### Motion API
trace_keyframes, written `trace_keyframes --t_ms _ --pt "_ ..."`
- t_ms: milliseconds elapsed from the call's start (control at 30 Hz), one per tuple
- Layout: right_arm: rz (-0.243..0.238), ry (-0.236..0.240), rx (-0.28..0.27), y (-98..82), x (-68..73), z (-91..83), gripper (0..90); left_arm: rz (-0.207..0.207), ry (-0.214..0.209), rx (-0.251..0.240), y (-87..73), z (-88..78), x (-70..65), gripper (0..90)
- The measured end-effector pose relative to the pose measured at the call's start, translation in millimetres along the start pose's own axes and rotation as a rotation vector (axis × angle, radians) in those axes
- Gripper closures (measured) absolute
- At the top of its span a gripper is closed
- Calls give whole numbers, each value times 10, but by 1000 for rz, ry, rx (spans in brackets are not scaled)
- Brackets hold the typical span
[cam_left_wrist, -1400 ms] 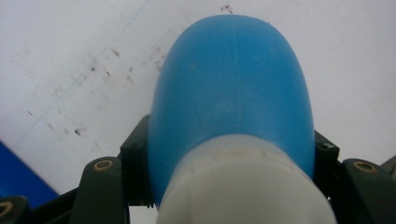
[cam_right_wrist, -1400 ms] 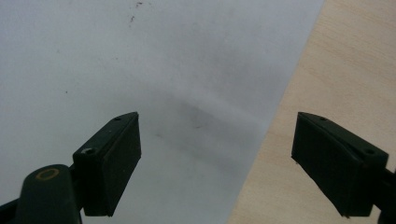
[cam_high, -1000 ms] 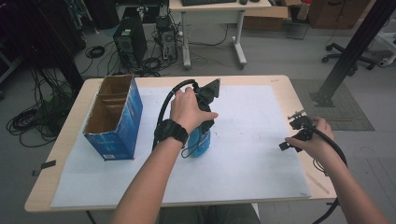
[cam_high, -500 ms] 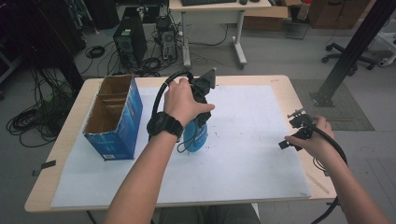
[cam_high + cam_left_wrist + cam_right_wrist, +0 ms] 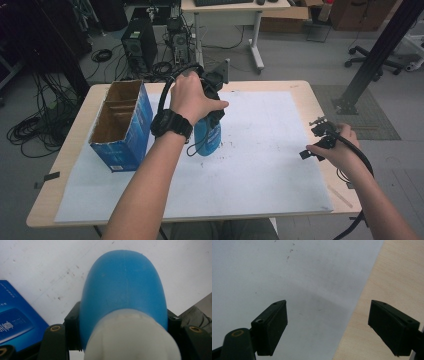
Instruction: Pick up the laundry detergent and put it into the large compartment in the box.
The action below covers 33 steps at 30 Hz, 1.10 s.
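Observation:
A blue bottle (image 5: 207, 139) with a white neck hangs tilted over the white paper sheet (image 5: 260, 170), just right of the open blue cardboard box (image 5: 122, 125). My left gripper (image 5: 210, 118) is shut on it near the neck, under the person's left hand. In the left gripper view the bottle (image 5: 125, 287) sits squeezed between both black jaws of the left gripper (image 5: 123, 325), its base pointing away. My right gripper (image 5: 311, 139) stands open near the table's right edge. In its own view the right gripper (image 5: 329, 312) has nothing between its jaws and straddles the paper's border.
The box (image 5: 17, 320) has inner dividers and stands at the table's left. The wooden table (image 5: 305, 90) shows bare strips around the paper. A black cable loops from the left gripper. Desks, computer towers and floor cables lie beyond the far edge.
My left gripper has carried the blue bottle upward and slightly toward the far side. The right gripper has stayed where it was, still open.

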State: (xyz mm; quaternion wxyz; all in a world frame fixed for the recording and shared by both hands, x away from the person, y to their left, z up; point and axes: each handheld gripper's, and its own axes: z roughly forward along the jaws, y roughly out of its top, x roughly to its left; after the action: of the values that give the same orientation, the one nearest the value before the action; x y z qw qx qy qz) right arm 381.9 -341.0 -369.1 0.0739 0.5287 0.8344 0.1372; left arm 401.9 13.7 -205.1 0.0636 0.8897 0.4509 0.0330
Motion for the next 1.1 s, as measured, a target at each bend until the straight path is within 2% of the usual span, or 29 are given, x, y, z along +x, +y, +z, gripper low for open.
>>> trace_keyframes --t_ms 667,1100 --pt "1 0 0 6 -2 -4 161 -22 17 -35 -25 -355 94 377" --pt "-2 1 2 17 19 7 161 -56 20 -61 -101 -564 211 377"
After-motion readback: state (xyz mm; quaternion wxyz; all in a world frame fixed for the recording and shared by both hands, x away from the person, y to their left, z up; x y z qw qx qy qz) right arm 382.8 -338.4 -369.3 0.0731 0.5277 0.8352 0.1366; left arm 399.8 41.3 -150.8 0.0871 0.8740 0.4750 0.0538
